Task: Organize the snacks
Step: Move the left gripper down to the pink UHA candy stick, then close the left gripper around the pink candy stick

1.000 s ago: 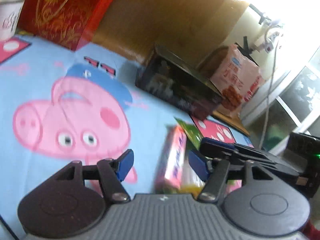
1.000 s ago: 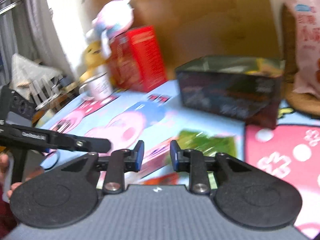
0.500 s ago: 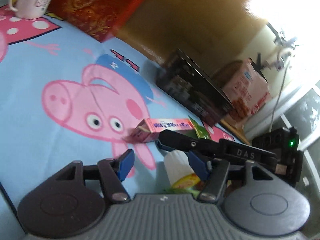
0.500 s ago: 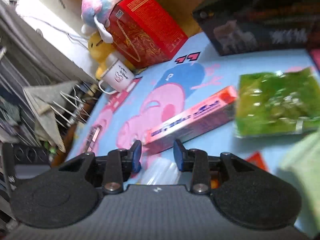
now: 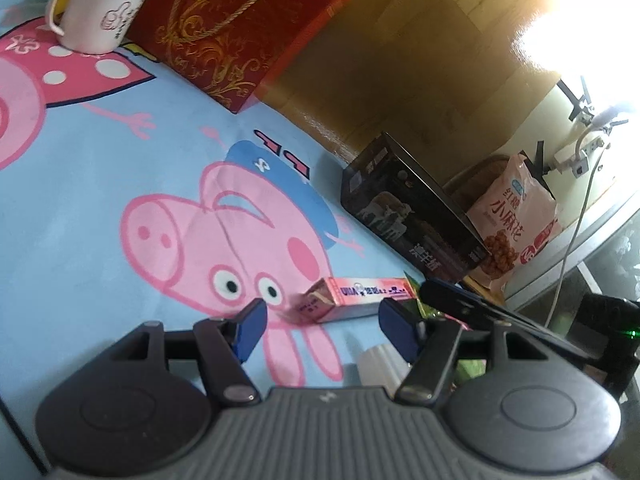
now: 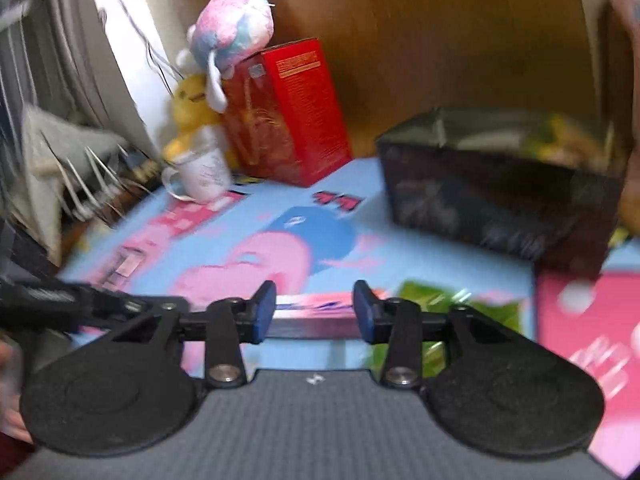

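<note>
A long pink snack box (image 5: 352,298) lies on the cartoon-pig cloth (image 5: 100,208), just beyond my left gripper (image 5: 324,328). Its jaws are opening and nothing sits between them. A white ribbed cup (image 5: 380,366) stands by the right finger. In the blurred right wrist view my right gripper (image 6: 315,312) hovers over the same pink box (image 6: 316,304), jaws opening and apart from it. A green snack bag (image 6: 452,300) lies to its right. The dark open box (image 6: 500,188) behind holds some packets; it also shows as the dark box (image 5: 408,216) in the left wrist view.
A red gift box (image 5: 240,24) and a white mug (image 5: 100,8) stand at the far left. A pink snack bag (image 5: 512,220) leans behind the dark box. Plush toys (image 6: 228,40) sit on the red box (image 6: 292,112). The other gripper (image 5: 500,312) reaches in from the right.
Both grippers have opened wider. The left view has swung and pulled back, so the pink box now lies lengthwise ahead. The right view tilted up from the snacks toward the dark box.
</note>
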Demonstrator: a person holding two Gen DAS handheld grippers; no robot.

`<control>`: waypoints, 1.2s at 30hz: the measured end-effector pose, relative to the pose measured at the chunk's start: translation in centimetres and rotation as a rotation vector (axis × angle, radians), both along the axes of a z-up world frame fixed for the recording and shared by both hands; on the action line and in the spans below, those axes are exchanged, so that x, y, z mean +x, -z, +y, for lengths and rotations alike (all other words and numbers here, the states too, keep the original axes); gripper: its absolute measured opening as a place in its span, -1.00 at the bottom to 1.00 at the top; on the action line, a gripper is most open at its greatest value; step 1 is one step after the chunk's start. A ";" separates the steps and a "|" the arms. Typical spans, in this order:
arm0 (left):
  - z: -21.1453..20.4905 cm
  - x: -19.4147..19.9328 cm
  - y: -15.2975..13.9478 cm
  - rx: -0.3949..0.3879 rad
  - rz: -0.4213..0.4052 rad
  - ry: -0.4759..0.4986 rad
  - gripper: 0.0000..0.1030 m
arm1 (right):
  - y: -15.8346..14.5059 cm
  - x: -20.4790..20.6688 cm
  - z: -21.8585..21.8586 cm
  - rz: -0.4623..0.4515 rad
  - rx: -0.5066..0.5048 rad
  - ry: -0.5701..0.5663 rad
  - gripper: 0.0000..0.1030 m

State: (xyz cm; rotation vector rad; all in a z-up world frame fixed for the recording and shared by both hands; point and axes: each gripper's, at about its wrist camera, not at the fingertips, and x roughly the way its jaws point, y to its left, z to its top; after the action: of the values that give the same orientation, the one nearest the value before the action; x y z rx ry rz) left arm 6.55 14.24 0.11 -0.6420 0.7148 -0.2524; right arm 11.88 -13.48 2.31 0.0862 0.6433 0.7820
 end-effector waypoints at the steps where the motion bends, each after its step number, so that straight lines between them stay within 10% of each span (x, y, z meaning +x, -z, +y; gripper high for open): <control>1: -0.3 0.2 0.0 0.005 0.000 0.001 0.36 | 0.2 0.2 0.2 -0.015 -0.024 -0.007 -0.06; 20: -3.0 2.2 0.1 0.083 -0.003 0.029 0.17 | 2.4 1.4 0.0 0.051 -0.059 -0.062 0.28; 36: -0.7 0.7 -0.1 0.094 -0.005 -0.036 0.10 | 1.4 -2.8 3.5 -0.075 -0.159 -0.113 -0.08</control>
State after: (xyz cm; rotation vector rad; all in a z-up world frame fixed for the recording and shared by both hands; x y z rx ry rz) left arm 7.26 13.51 0.18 -0.5641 0.7058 -0.1864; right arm 9.05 -10.02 0.92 -0.1251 0.6406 0.8363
